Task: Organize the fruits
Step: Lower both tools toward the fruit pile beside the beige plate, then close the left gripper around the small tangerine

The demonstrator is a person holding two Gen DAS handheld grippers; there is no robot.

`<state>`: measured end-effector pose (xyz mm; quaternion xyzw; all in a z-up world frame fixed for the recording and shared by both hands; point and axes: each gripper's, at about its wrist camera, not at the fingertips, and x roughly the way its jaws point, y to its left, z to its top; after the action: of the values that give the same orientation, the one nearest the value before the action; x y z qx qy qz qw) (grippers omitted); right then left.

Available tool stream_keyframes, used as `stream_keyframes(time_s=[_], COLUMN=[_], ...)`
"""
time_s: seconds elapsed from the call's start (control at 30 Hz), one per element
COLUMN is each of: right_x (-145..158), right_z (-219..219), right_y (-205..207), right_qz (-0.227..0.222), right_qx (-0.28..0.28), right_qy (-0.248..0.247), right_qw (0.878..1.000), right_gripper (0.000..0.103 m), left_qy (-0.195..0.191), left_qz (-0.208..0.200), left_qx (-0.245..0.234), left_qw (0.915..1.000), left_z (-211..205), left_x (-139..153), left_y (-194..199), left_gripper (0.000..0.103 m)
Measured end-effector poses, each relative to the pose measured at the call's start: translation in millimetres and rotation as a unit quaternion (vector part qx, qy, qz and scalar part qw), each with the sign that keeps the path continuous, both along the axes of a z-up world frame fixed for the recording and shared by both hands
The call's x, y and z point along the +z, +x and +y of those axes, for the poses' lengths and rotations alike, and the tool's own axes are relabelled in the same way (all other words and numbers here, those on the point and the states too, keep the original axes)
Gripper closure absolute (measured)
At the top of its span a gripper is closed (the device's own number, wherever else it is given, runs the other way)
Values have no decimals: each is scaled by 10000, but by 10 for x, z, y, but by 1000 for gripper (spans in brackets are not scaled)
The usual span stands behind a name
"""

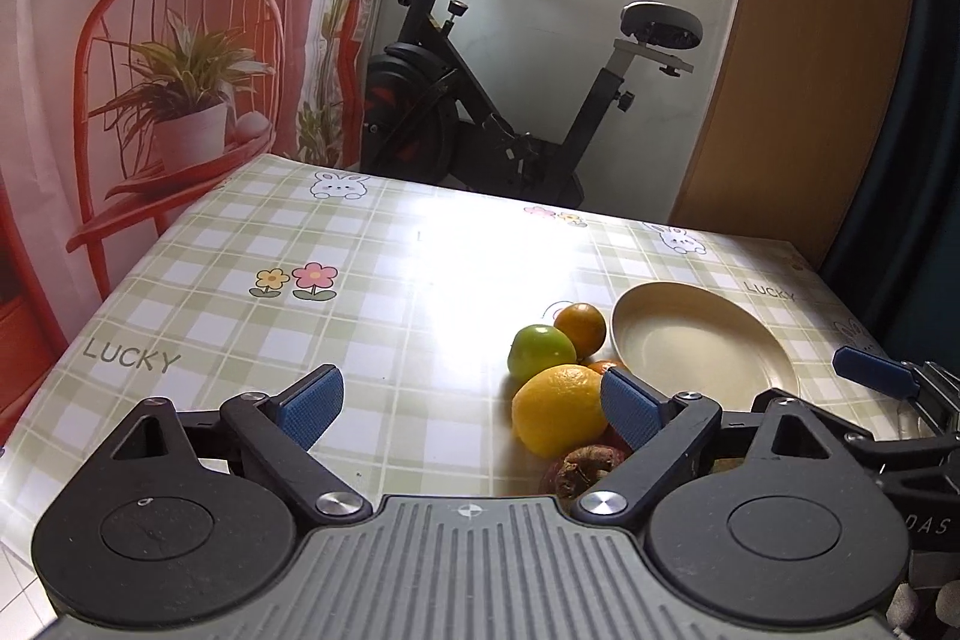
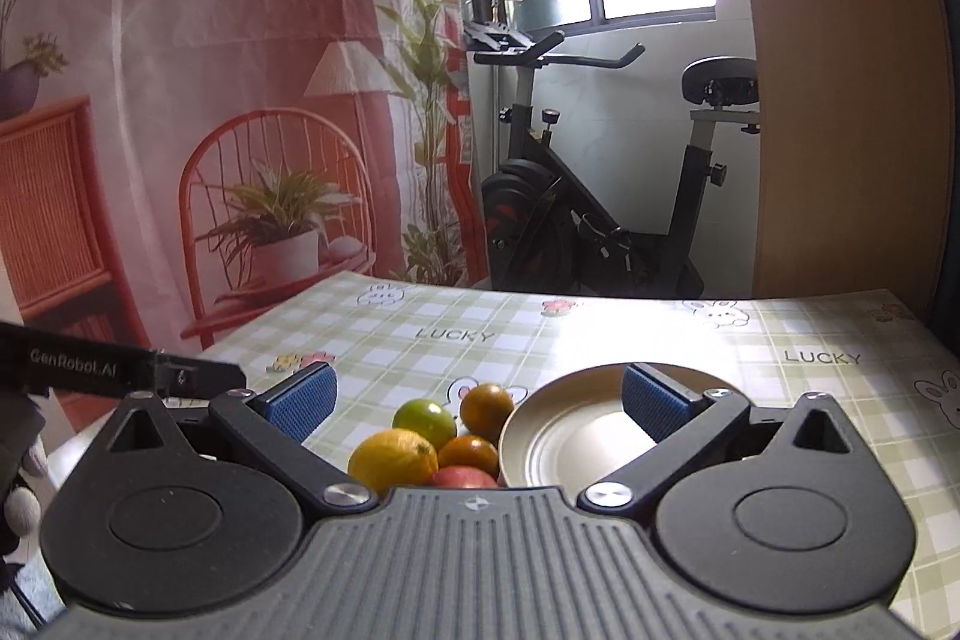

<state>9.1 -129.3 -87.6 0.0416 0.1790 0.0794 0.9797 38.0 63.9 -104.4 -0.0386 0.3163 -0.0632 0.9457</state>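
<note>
Hovering with both claws spread wide, gripping nothing.
Left gripper and right gripper hang above fruits beside plate near the table's right edge.

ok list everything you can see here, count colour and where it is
plate: 1, cream, empty, on the table right of the fruit
lemon: 1, yellow, near side of the fruit cluster
green fruit: 1, green, behind the lemon
oranges: 2, orange, one by the plate rim, one in the middle of the cluster
red fruit: 1, red, nearest edge of the cluster, mostly hidden
dark fruit: 1, brownish purple, just before the left gripper
tablecloth: 1, green check with flowers and rabbits, over the table
exercise bike: 1, black, beyond the table
backdrop: 1, red and white print, on the left
left gripper: 1, black with blue pads, open
right gripper: 1, same, open over the fruit
</note>
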Motion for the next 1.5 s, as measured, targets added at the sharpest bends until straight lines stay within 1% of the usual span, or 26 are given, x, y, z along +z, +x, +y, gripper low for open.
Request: stream_keyframes(time_s=[0.07, 0.13, 0.23, 0.3, 0.4, 0.47, 0.53, 0.6, 0.67, 0.73, 0.77, 0.83, 0.87, 0.93, 1.0, 1.1, 1.13, 1.37, 1.5], right_x=[-84, -128, -164, -179, -236, -276, -318, -360, -404, -440, -461, -491, -508, -539, -539, -524, -523, -553, -560], right_z=[45, 49, 3, -3, 22, 43, 64, 87, 112, 138, 149, 159, 163, 170, 187, 242, 256, 267, 265], right_y=[-20, -9, 30, 50, 55, 57, 74, 113, 113, 107, 108, 94, 88, 79, 62, 30, 26, 34, 38], right_qz=[143, 282, 493, 617, 781, 903, 1035, 1212, 1306, 1386, 1425, 1498, 1538, 1596, 1603, 1577, 1574, 1631, 1669], right_qx=[52, 116, 248, 263, 380, 437, 506, 606, 683, 721, 781, 863, 886, 964, 1067, 1201, 1238, 1310, 1314], right_qy=[-98, -74, 99, 77, 17, -38, -73, -161, -237, -314, -314, -283, -282, -269, -275, -360, -382, -407, -399], right_qw=[9998, 9995, 9984, 9977, 9962, 9950, 9933, 9906, 9888, 9872, 9862, 9845, 9837, 9821, 9809, 9795, 9790, 9770, 9764], right_gripper=[0, 0, 0, 0, 1, 2, 5, 8, 14, 17, 17, 23, 25, 34, 39, 44, 47, 52, 54], left_qy=[69, 81, 128, 184, 75, -98, -166, -132, -151, -216, -234, -253, -269, -279, -284, -299, -307, -303, -463], left_qz=[-29, 45, 118, 133, 190, 175, 146, 131, 192, 242, 258, 275, 283, 283, 305, 366, 386, 490, 464], left_qx=[42, -2, 20, 43, 27, 23, 1, -10, -21, -64, -107, -195, -250, -320, -378, -397, -397, -361, -262], left_qw=[10000, 10000, 9998, 9997, 9998, 9998, 9998, 9998, 9997, 9995, 9993, 9991, 9989, 9987, 9984, 9981, 9980, 9977, 9975], left_z=[-15, -23, -34, -20, 27, 42, 44, 15, -4, -13, -25, -48, -59, -67, -75, -79, -81, -71, 1], left_x=[-3, -9, -31, -34, -43, -52, -59, -77, -109, -138, -153, -169, -177, -180, -193, -231, -240, -262, -243], left_y=[-2, 26, 72, 85, 90, 81, 77, 83, 79, 79, 80, 84, 84, 74, 66, 65, 66, 80, 89], left_gripper=[10, 17, 19, 19, 20, 21, 24, 26, 29, 36, 37, 47, 49, 50, 51, 57, 57, 57, 58])
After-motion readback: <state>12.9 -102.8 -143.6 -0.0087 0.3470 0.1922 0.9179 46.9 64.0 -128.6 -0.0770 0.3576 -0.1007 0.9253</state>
